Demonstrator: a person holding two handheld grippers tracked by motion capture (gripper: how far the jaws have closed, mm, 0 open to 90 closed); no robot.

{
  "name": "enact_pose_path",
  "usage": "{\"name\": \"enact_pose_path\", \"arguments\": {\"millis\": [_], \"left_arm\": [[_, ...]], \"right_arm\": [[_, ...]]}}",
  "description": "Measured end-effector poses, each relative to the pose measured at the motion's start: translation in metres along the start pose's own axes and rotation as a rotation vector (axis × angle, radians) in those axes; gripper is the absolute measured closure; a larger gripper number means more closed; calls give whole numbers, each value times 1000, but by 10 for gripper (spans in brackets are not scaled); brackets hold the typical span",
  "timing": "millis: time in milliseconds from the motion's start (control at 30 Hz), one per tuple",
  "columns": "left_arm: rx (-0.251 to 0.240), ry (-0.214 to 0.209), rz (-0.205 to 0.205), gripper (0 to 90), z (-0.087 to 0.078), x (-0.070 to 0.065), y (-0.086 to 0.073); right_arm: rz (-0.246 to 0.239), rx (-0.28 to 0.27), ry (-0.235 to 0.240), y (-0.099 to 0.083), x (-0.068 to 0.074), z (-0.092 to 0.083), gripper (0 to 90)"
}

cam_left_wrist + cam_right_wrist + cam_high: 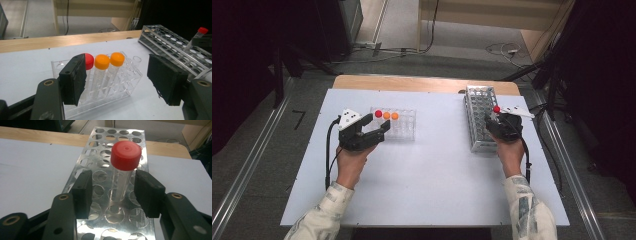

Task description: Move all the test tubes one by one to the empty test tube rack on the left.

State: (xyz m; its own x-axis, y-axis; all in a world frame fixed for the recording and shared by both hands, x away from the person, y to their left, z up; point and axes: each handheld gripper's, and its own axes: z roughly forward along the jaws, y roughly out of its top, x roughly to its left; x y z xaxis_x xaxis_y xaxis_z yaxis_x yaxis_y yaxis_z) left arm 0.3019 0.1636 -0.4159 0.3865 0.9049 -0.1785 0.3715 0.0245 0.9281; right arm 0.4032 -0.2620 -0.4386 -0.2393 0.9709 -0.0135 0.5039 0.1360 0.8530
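On the left of the white table (427,175) stands a clear plastic rack (406,127) with a red-capped tube (378,114) and two orange-capped tubes (390,116). My left gripper (381,132) is open just in front of it, and in the left gripper view its pads (75,80) frame the rack (120,87) without touching the tubes (102,62). At the right a metal rack (479,117) holds one red-capped tube (496,109). My right gripper (113,192) is open around that tube (125,155), with a gap showing at the left pad (85,192).
The metal rack (100,150) has several free holes around the tube. A bare wooden strip (422,83) runs along the table's far edge. Cables trail from both grippers towards the person's sleeves. Dark stands flank the table on both sides.
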Motion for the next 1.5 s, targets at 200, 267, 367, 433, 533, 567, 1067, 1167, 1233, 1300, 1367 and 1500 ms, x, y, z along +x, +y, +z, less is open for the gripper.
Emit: {"name": "enact_pose_path", "arguments": {"millis": [200, 267, 367, 433, 533, 567, 1067, 1167, 1233, 1300, 1367, 1500], "left_arm": [[1, -1, 3, 319, 0, 0, 0], [0, -1, 3, 319, 0, -1, 0], [-3, -4, -1, 301, 0, -1, 0], [-3, -3, -2, 289, 0, -1, 0], [-1, 0, -4, 270, 0, -1, 0], [0, 2, -4, 260, 0, -1, 0], [12, -15, 1, 197, -2, -10, 2], [13, -25, 7, 197, -3, -14, 3], [13, -39, 11, 197, -3, -18, 3], [13, -51, 20, 197, -3, -23, 3], [16, -68, 30, 197, -3, -29, 3], [22, -94, 46, 198, -2, -39, 2]], "right_arm": [[13, 8, -17, 0, -3, 9, 636], [20, 8, -23, 0, -4, 10, 695], [15, -6, -20, 0, -3, 8, 708], [15, -25, -18, 2, -2, 5, 708], [12, -50, -13, 10, -2, -4, 708], [7, -59, -13, 14, -1, -7, 708], [-57, -140, 61, 29, 18, -58, 711], [-70, -142, 113, 25, 29, -62, 711], [-77, -130, 157, 22, 39, -64, 711], [-88, -120, 204, 18, 50, -65, 711], [-110, -109, 250, 13, 65, -64, 711], [-153, -79, 321, 2, 93, -60, 711]]}}
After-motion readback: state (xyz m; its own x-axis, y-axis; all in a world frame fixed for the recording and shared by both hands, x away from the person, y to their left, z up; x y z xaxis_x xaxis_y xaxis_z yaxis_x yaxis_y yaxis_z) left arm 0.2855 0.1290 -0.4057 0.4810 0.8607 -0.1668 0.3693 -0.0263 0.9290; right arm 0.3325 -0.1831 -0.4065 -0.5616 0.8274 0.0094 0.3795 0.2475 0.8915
